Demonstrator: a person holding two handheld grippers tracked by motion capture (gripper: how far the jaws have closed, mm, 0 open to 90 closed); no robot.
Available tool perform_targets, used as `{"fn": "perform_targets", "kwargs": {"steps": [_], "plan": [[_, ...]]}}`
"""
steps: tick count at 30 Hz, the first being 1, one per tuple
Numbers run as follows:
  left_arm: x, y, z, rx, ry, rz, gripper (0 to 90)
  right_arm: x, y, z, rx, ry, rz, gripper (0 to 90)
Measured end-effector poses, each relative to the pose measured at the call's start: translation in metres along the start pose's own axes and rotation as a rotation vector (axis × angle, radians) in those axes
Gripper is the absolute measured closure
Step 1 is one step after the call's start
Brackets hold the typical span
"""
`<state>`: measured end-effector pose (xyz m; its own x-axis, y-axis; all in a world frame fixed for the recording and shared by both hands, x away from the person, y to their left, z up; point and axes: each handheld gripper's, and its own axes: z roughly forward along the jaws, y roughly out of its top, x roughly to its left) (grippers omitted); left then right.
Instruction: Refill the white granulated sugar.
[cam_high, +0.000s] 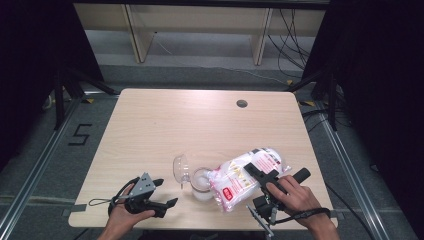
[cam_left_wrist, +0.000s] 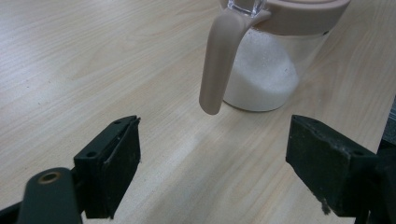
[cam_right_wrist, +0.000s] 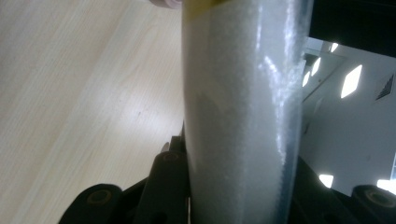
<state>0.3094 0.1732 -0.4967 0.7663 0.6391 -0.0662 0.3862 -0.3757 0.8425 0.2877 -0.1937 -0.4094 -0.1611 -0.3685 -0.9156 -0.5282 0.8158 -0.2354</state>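
A clear jar (cam_high: 201, 186) with a beige rim and handle stands near the table's front middle, partly filled with white granules. Its clear lid (cam_high: 180, 169) is flipped open to the left. A plastic bag (cam_high: 239, 181) of white granules with red print lies tilted, its lower end at the jar's mouth. My right gripper (cam_high: 261, 176) is shut on the bag (cam_right_wrist: 243, 116), which bulges between its jaws. My left gripper (cam_high: 167, 192) rests open at the front left. In the left gripper view, that gripper (cam_left_wrist: 212, 163) faces the jar (cam_left_wrist: 266, 74) and its handle (cam_left_wrist: 218, 60), with nothing between the jaws.
The wooden table (cam_high: 165, 120) has a round cable hole (cam_high: 242, 103) at the back right. Its front edge runs just below both hands. Beyond the table are wooden frame legs (cam_high: 134, 35), loose cables (cam_high: 295, 35) and a floor mark "5" (cam_high: 80, 134) at the left.
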Motion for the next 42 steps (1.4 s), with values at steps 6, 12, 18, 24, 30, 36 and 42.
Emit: {"fn": "perform_targets", "kwargs": {"steps": [6,12,18,24,30,36,42], "plan": [[-0.001,0.0,0.0,0.001,0.0,-0.008,17.5,0.007,-0.005,-0.001,0.016,0.026,0.142,76.4],[0.0,0.0,0.0,0.0,0.0,-0.008,17.5,0.005,-0.007,0.005,-0.045,0.014,0.145,76.6],[-0.001,0.0,0.001,-0.008,-0.002,-0.01,17.5,0.005,-0.011,0.007,-0.076,0.02,0.241,76.9],[0.001,0.0,0.0,0.015,-0.001,0.004,17.5,0.007,-0.017,0.01,-0.099,0.028,0.301,77.0],[0.001,0.0,0.0,0.014,-0.002,0.004,17.5,0.015,-0.021,0.013,-0.126,0.046,0.467,77.3],[0.0,0.0,0.0,0.003,0.001,-0.003,17.5,0.016,-0.028,0.019,-0.195,0.046,0.584,77.6],[0.0,0.0,-0.001,0.008,-0.002,0.001,17.5,0.023,-0.033,0.023,-0.214,0.065,0.751,78.0]]}}
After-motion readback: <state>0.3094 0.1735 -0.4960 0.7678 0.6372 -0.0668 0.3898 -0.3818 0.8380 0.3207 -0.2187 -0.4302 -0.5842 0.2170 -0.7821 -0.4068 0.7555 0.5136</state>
